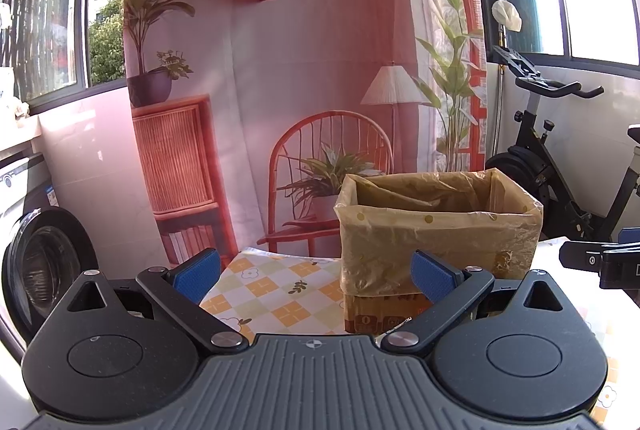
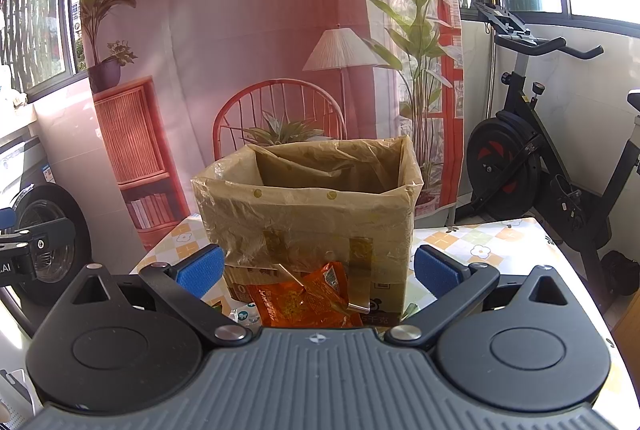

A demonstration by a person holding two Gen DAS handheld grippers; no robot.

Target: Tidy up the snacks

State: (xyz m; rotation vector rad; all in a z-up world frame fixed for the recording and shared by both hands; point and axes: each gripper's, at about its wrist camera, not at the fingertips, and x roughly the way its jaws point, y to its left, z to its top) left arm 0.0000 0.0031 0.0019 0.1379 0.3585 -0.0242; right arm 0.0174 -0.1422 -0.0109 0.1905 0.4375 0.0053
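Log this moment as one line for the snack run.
left gripper: open, empty | right gripper: open, above orange snack packet | lined cardboard box: on table, contents unseen

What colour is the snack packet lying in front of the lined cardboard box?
Orange, with printed lettering: the crinkled orange foil snack packet shows best in the right wrist view.

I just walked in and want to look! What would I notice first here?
Probably the big cardboard box lined with a yellowish plastic bag, standing on the checkered tablecloth. Then the bright orange snack packet lying in front of it, between the open right gripper fingers.
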